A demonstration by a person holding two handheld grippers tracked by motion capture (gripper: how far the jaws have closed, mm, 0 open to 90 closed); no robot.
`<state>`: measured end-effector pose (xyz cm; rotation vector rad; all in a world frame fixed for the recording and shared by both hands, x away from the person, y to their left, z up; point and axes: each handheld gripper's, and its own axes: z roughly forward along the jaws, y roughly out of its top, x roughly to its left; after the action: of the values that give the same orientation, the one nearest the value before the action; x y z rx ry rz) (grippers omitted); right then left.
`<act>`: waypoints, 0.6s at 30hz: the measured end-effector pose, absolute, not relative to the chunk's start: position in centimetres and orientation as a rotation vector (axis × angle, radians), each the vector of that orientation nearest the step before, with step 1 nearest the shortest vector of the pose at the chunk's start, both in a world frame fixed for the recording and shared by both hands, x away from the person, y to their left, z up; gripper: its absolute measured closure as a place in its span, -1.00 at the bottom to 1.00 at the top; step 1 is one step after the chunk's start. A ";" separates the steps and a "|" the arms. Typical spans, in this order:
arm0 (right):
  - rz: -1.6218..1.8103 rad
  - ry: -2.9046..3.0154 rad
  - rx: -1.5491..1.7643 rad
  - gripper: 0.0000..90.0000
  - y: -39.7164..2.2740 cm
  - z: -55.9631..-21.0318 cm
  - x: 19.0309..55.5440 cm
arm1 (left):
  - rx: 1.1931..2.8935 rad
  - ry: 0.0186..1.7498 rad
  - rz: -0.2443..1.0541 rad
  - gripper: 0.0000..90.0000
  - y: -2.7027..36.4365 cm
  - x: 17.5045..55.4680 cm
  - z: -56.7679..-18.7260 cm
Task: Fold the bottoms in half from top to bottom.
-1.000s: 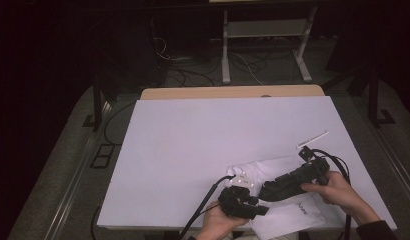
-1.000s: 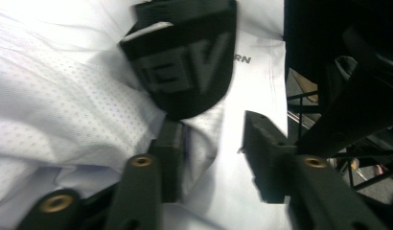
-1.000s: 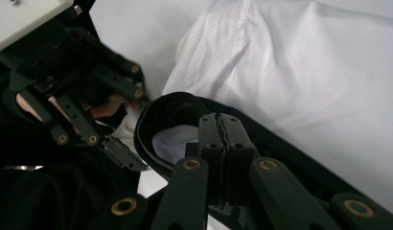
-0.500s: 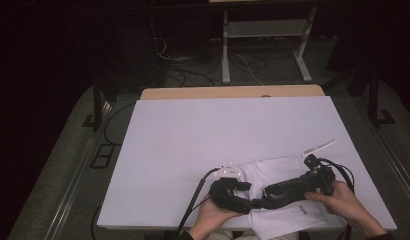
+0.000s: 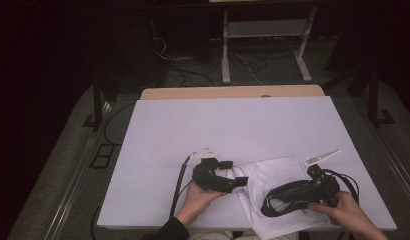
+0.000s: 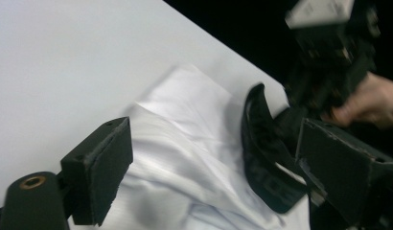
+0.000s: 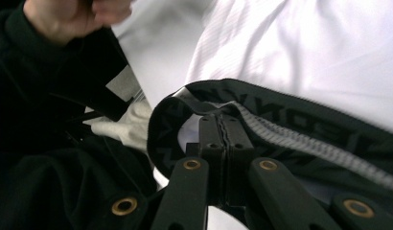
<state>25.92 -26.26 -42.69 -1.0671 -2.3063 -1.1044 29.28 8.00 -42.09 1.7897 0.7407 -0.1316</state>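
In the high view, the left gripper [image 5: 232, 172] is lying at about 7 o'clock on the white table [image 5: 233, 125], held from below by the left hand [image 5: 200, 197]. Its jaws are standing wide apart and have just been opening; nothing is between them. The tips are pointing to 3 o'clock, just beside the left edge of the white garment [image 5: 273, 175], w/o pressing it. In the left gripper view the two black pads are sitting far apart, with the white cloth [image 6: 185, 143] spread behind them and the black waistband [image 6: 261, 158] curving at the right.

The garment is lying at about 5 o'clock on the table, near the front edge, partly hanging over it. The waistband [image 5: 288, 195] is resting on top of it as a dark loop.

The right gripper [image 5: 273, 192] is at 4-5 o'clock, in the right hand [image 5: 345, 212], pointing to 9 o'clock. In the right gripper view its jaws are closing fully on the waistband [image 7: 300, 124], pinching the elastic between the pads; the band is bending round the tips on both sides.
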 end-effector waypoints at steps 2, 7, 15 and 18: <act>-1.092 -2.315 -1.052 0.94 -26.1 -42.7 25.5 | 1.765 0.757 -0.114 -0.76 8.8 29.8 -42.0; -1.064 -2.340 -1.009 0.92 -25.6 -42.7 24.7 | 1.736 0.780 -0.076 -0.78 10.4 30.6 -42.1; -1.126 -2.366 -0.973 0.90 -25.7 -40.9 24.8 | 1.773 0.743 -0.033 -0.84 11.1 31.0 -42.3; -1.165 -2.368 -1.002 0.90 -26.2 -40.3 25.6 | 1.784 0.735 -0.024 -0.88 11.1 31.1 -42.4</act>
<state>25.60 -26.24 -40.31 -1.0016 -2.3676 -1.1653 31.07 11.10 -42.40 1.7837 0.7350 -0.0240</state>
